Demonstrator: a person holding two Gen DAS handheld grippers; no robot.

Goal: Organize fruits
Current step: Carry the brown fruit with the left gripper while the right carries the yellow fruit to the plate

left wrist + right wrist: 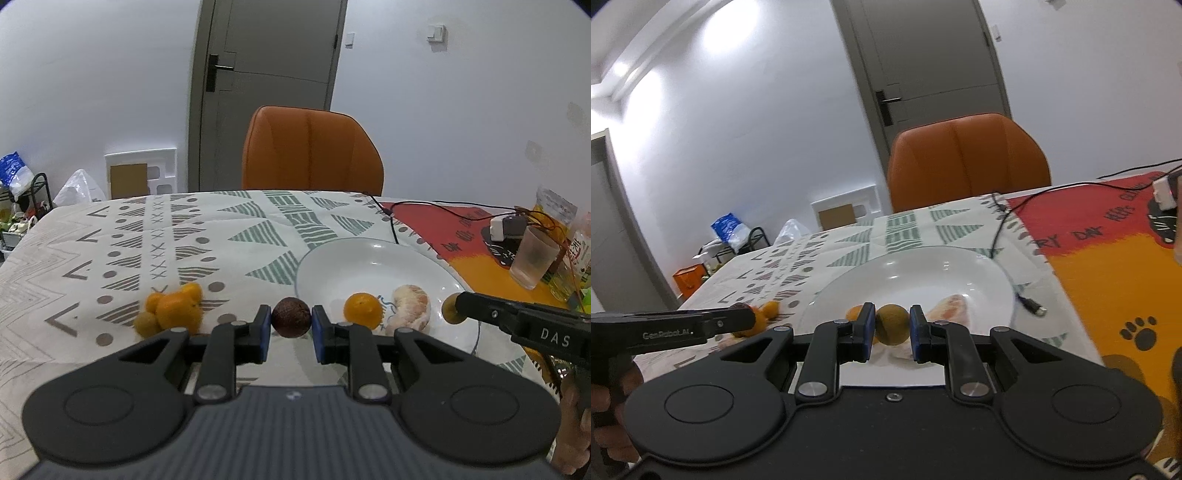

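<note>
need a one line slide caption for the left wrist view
Left gripper holds a dark brown fruit beside a white plate with an orange and peeled fruit.

left claw point(290, 324): black arms, blue pads, silver screws | right claw point(892, 326): same, "DAS" lettering

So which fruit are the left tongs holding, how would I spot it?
Find the white plate on the patterned tablecloth. At its near-left rim, the left tongs are shut on a round fruit. It is dark brown and rough-skinned, unlike the smooth orange fruit beside it.
</note>
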